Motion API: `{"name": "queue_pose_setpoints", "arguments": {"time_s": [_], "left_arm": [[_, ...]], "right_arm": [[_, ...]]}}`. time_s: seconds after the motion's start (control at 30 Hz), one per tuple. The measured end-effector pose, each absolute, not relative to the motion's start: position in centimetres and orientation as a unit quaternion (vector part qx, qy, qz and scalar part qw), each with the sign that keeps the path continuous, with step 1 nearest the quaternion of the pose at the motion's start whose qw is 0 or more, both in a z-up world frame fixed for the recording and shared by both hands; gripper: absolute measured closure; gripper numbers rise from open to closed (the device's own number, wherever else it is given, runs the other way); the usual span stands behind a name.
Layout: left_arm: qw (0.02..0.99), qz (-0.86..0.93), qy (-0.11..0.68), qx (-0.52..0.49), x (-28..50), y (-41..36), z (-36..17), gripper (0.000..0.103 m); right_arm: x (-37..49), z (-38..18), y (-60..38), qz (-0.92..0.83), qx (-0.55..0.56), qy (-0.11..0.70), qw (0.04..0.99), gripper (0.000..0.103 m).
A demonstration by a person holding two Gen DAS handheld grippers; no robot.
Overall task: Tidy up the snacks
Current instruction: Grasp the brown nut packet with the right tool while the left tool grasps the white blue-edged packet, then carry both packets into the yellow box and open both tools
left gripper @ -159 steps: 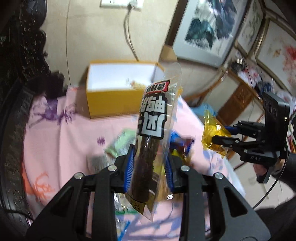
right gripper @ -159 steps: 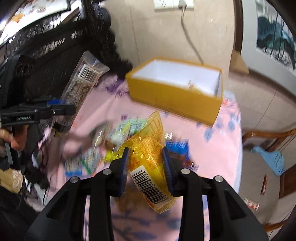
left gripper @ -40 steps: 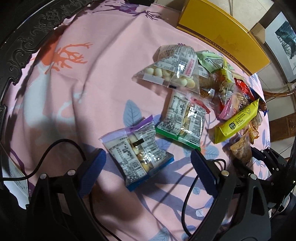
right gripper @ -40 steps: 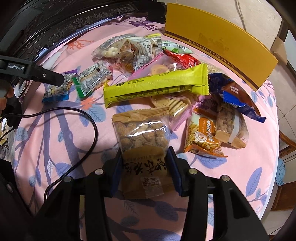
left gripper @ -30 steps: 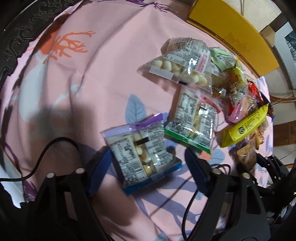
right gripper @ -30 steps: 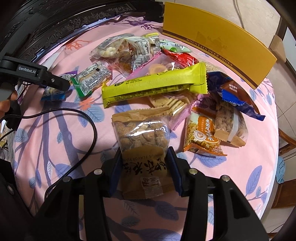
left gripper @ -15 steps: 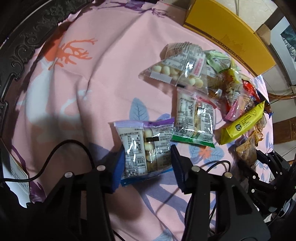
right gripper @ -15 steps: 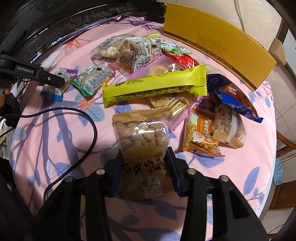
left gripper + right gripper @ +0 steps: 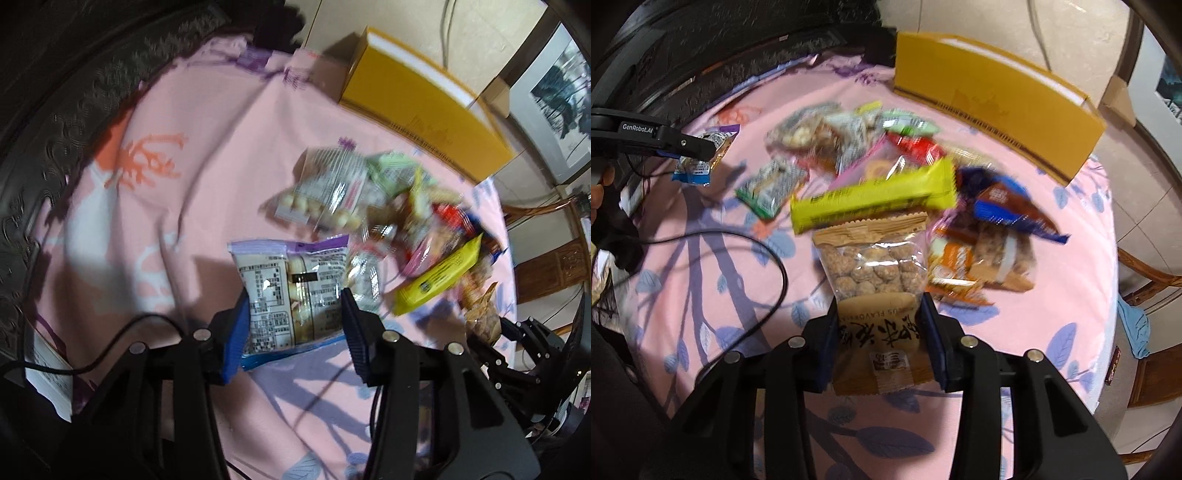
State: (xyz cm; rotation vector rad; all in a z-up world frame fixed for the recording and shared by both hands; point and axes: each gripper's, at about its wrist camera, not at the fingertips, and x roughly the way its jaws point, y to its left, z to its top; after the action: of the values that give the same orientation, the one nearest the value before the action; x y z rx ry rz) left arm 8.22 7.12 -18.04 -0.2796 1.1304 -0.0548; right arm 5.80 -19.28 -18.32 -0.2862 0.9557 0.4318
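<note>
My left gripper (image 9: 293, 317) is shut on a clear packet with a purple top and blue bottom edge (image 9: 291, 284), held just above the pink tablecloth (image 9: 177, 192). In the right wrist view that left gripper (image 9: 683, 144) and its packet (image 9: 696, 166) hang at the far left. My right gripper (image 9: 881, 325) is shut on a brown packet of round coated nuts (image 9: 875, 266), lifted off the cloth. The right gripper (image 9: 517, 332) also shows at the left wrist view's right edge. A yellow box (image 9: 990, 92) stands at the table's far side.
Several snack packets lie heaped mid-table, among them a yellow-green bar (image 9: 875, 195), a green-edged packet (image 9: 772, 188) and a blue bag (image 9: 1008, 206). A black cable (image 9: 775, 266) loops over the cloth. Dark carved furniture (image 9: 55, 110) borders the left, a wooden chair (image 9: 1145, 273) the right.
The left jaws closed on the purple-topped packet. Both grippers then rose with their packets, and the views tipped up so the yellow box shows more.
</note>
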Motion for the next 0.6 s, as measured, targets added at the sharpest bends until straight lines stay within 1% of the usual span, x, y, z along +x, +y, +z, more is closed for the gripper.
{"name": "queue_pose_setpoints", "arguments": {"time_s": [0.3,0.43,0.6], "left_arm": [[0.885,-0.091,0.445,-0.098,11.0,4.4,-9.2,0.055],[0.899,-0.125,0.413,-0.079,12.9,2.2,-6.2,0.055],[0.906,-0.151,0.387,-0.084,16.4,0.2,-3.3,0.055]], "right_arm": [[8.5,-10.4,-21.8,0.162,-0.098,0.369,0.91,0.062],[10.4,-7.0,-23.3,0.141,-0.082,0.331,0.929,0.062],[13.5,-3.4,-24.9,0.112,-0.058,0.291,0.948,0.062]]}}
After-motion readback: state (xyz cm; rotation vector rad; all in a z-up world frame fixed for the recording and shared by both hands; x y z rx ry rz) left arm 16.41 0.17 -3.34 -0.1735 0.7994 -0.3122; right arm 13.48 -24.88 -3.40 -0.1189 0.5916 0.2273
